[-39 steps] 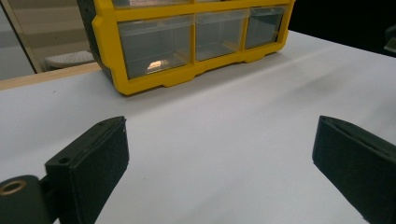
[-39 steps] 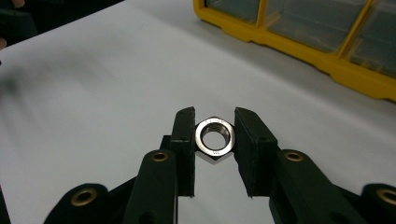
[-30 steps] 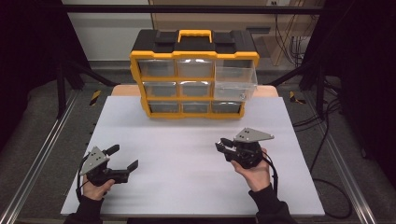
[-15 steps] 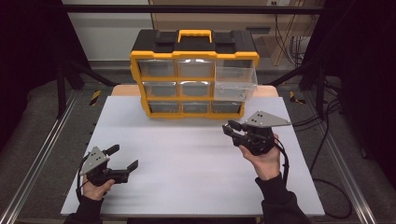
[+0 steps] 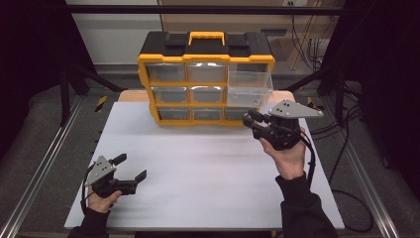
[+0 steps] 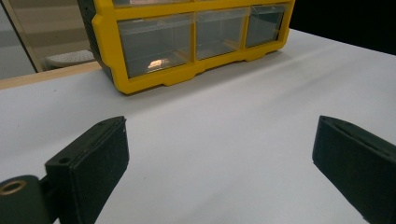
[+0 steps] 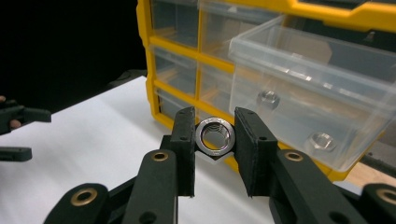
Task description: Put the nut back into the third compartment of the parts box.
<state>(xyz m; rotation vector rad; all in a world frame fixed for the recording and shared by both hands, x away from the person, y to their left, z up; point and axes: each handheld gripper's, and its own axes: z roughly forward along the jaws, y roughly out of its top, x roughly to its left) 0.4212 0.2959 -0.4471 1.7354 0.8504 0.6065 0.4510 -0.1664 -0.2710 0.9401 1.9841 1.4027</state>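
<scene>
A yellow and black organizer (image 5: 205, 79) with clear drawers stands at the back of the white table (image 5: 198, 163). Its top right drawer (image 5: 250, 83) is pulled out; in the right gripper view that drawer (image 7: 317, 88) holds two steel nuts (image 7: 268, 99). My right gripper (image 5: 250, 120) is raised just in front of the organizer's lower right corner, shut on a shiny hex nut (image 7: 215, 135) held between its pads (image 7: 186, 140). My left gripper (image 5: 130, 167) rests low over the table's near left, open with nothing between its fingers (image 6: 91, 163).
The organizer's bottom row of drawers (image 6: 196, 39) appears beyond the left gripper. Metal frame rails (image 5: 44, 158) run along both sides of the table, and cables (image 5: 341, 193) lie on the floor at the right.
My right gripper has risen and moved away from me toward the organizer's right side, still holding the nut. The left gripper has stayed put.
</scene>
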